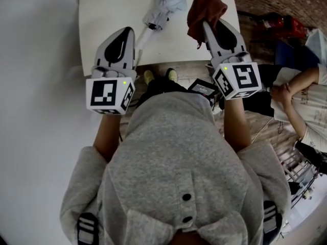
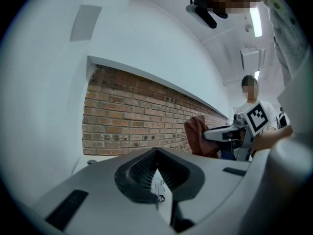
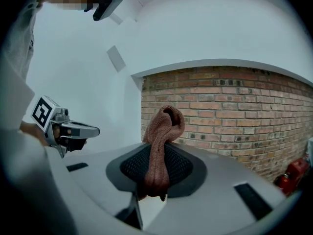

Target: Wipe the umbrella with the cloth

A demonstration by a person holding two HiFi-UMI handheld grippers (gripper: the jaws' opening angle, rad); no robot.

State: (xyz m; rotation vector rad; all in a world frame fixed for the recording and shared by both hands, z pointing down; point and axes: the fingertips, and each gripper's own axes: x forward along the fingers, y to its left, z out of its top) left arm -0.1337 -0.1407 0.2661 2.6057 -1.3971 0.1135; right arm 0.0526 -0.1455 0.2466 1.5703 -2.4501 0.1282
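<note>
Head view, umbrella (image 1: 166,4) handle hidden (probably gripped)

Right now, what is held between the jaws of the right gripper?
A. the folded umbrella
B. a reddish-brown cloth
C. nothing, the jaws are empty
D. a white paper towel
B: in the right gripper view, the right gripper has its jaws closed on the reddish-brown cloth, which sticks up above them and hangs down below.
</note>
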